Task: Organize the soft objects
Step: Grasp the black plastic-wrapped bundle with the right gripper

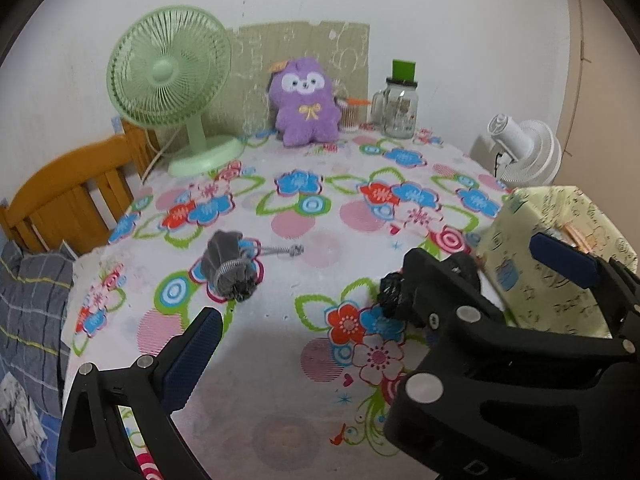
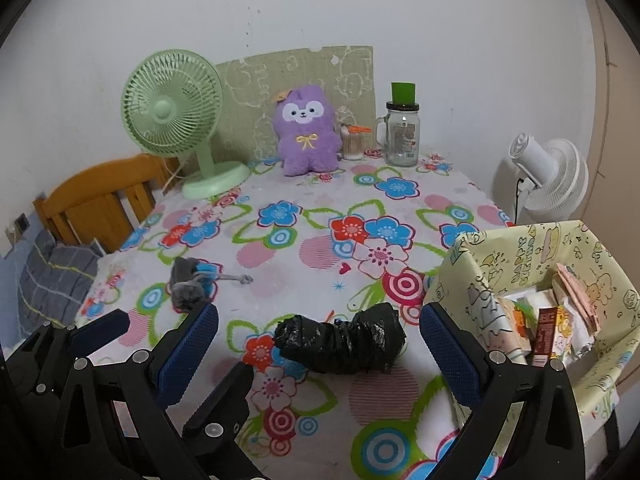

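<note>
A crumpled black plastic bundle (image 2: pixel 344 344) lies on the flowered tablecloth (image 2: pixel 304 224), between the fingers of my right gripper (image 2: pixel 318 316), which stands open around it without touching. From the left wrist, only the end of the black bundle (image 1: pixel 390 292) shows behind the right gripper (image 1: pixel 476 252). My left gripper (image 1: pixel 316 332) is open and holds nothing; its right finger is hidden behind the right gripper. A grey drawstring pouch (image 1: pixel 228 268) lies ahead of its left finger. A purple plush toy (image 1: pixel 306 104) sits upright at the table's far edge.
A yellow-green patterned box (image 2: pixel 520 264) holding several packets stands at the table's right corner. At the back are a green fan (image 1: pixel 172 76), a glass jar (image 1: pixel 398 112) and a small toothpick holder (image 2: pixel 352 144). A wooden chair (image 1: pixel 68 196) is at the left, a white fan (image 2: pixel 548 176) at the right.
</note>
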`<act>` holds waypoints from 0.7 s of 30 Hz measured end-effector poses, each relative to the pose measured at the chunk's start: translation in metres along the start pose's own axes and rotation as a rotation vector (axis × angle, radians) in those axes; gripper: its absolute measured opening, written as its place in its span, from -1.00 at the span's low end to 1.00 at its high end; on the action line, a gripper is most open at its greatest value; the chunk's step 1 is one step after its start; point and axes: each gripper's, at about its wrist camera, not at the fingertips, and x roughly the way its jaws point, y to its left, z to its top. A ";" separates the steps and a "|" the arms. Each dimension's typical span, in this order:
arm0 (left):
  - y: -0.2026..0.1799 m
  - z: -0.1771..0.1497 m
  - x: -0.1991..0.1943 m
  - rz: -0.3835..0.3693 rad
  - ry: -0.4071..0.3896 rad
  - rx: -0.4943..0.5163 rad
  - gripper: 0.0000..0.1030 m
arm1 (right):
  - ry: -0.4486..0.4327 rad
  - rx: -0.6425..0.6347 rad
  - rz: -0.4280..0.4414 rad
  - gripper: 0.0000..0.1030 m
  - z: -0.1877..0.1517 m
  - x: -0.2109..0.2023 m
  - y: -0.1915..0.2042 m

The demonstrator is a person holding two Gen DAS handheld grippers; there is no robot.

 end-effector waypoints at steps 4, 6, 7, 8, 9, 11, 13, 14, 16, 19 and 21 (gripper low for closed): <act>0.006 -0.002 0.013 -0.010 0.024 -0.011 0.98 | 0.039 0.010 0.015 0.98 -0.002 0.015 0.000; 0.008 -0.002 0.019 -0.008 0.034 -0.012 0.98 | 0.052 0.014 0.011 0.98 -0.003 0.021 0.001; 0.008 -0.002 0.021 -0.008 0.039 -0.013 0.98 | 0.064 0.018 0.007 0.98 -0.004 0.025 0.000; 0.009 -0.003 0.025 -0.007 0.046 -0.014 0.98 | 0.069 0.021 0.004 0.98 -0.005 0.028 0.000; 0.010 -0.003 0.027 -0.007 0.051 -0.015 0.97 | 0.080 0.026 -0.004 0.98 -0.006 0.032 -0.001; 0.010 -0.004 0.033 -0.003 0.063 -0.013 0.97 | 0.099 0.029 -0.018 0.98 -0.007 0.039 -0.002; 0.012 -0.005 0.037 0.000 0.073 -0.013 0.97 | 0.129 0.035 -0.027 0.98 -0.009 0.049 -0.003; 0.012 -0.005 0.040 0.000 0.079 -0.012 0.97 | 0.139 0.039 -0.026 0.98 -0.009 0.053 -0.004; 0.013 -0.006 0.045 0.006 0.090 -0.011 0.97 | 0.179 0.053 -0.020 0.97 -0.012 0.063 -0.007; 0.014 -0.008 0.051 0.014 0.111 -0.006 0.95 | 0.211 0.058 -0.010 0.88 -0.016 0.071 -0.007; 0.015 -0.009 0.056 0.013 0.123 -0.008 0.95 | 0.218 0.049 -0.009 0.83 -0.017 0.075 -0.006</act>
